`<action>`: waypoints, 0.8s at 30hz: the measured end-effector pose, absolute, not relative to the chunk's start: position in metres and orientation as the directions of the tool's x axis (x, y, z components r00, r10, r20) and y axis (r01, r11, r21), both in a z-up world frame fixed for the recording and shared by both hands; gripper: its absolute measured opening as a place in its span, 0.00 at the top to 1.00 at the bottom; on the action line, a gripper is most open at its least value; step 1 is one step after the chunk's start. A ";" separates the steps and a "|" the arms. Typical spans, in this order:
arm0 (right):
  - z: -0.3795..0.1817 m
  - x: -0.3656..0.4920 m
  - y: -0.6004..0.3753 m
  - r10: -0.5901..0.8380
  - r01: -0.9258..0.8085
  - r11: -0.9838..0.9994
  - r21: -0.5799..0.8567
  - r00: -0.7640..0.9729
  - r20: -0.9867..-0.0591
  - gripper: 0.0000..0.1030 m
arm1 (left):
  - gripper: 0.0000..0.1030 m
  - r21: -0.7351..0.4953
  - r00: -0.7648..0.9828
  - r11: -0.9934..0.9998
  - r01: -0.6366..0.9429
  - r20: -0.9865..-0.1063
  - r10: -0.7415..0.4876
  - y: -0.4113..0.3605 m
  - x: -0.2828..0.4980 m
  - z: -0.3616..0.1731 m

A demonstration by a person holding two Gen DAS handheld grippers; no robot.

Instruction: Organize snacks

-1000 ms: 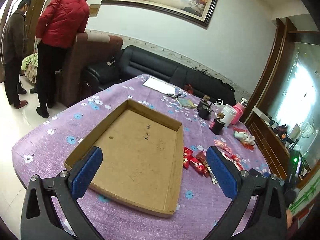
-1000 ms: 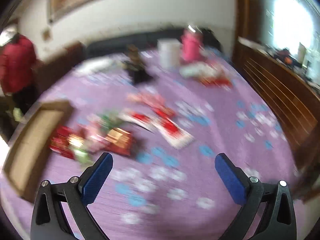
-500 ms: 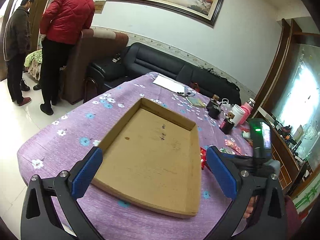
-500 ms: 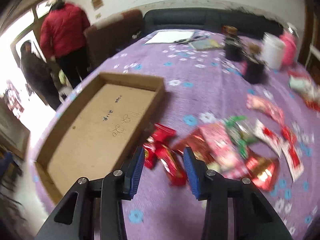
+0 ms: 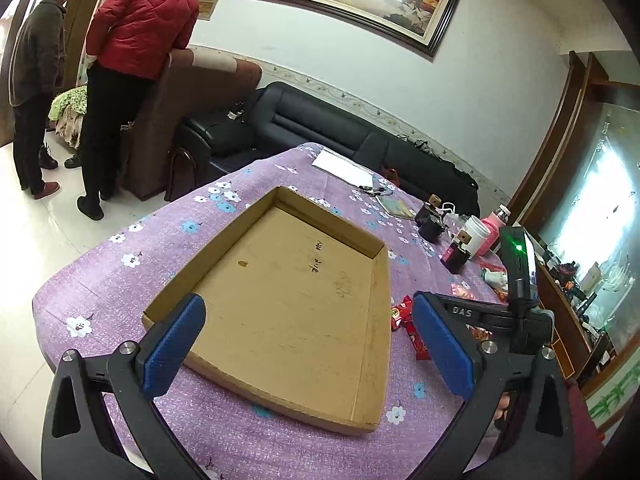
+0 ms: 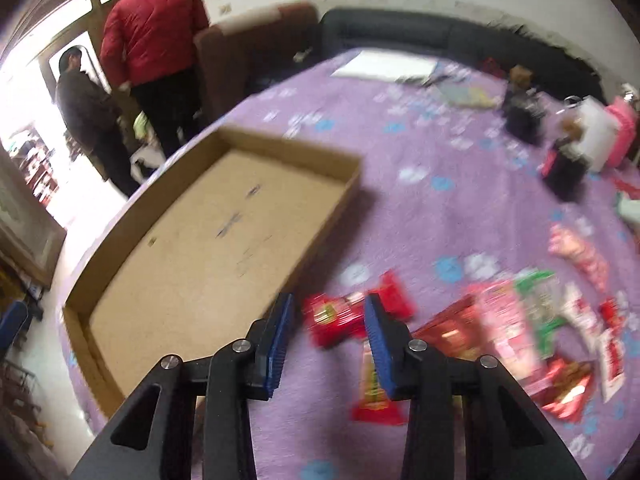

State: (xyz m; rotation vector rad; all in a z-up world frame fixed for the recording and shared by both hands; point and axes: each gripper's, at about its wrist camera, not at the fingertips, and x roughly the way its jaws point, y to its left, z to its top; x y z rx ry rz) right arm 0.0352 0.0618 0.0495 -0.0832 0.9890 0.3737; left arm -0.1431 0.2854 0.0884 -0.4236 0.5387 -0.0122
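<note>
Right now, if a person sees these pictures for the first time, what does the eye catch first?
First, the wide cardboard tray lying empty in the middle of the purple flowered tablecloth. Next, the heap of red snack packets beside the tray's right edge, with the right gripper poised just above the nearest packet, jaws narrowed. Behind the table, a person in a red jacket stands bent over a brown armchair.

The right wrist view is smeared by motion blur: the snack packets (image 6: 516, 320) beside the cardboard tray (image 6: 224, 240) cannot be read or counted. In the left wrist view, most packets right of the tray (image 5: 376, 344) are hidden behind the left gripper's (image 5: 306, 336) finger and the right gripper's body (image 5: 516, 304).
</note>
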 end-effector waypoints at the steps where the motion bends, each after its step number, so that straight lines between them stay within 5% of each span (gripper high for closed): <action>1: 0.049 0.038 0.057 0.262 -0.339 0.936 0.095 0.489 -0.832 0.63 | 0.00 -0.396 0.859 0.913 -0.095 -0.496 -0.126 0.283 -0.142 0.088; 13: 0.016 0.066 0.055 0.290 -0.281 0.943 0.179 0.430 -0.855 0.60 | 0.00 -0.363 0.847 0.931 -0.038 -0.506 -0.163 0.251 -0.142 0.094; 17: 0.010 0.060 0.061 0.269 -0.306 0.940 0.151 0.396 -0.878 0.69 | 0.00 -0.357 0.846 0.933 -0.034 -0.508 -0.163 0.247 -0.144 0.094; 24: 0.013 -0.001 0.041 0.305 -0.404 0.899 0.168 0.306 -0.902 0.70 | 0.00 -0.351 0.838 0.937 0.002 -0.510 -0.193 0.237 -0.145 0.095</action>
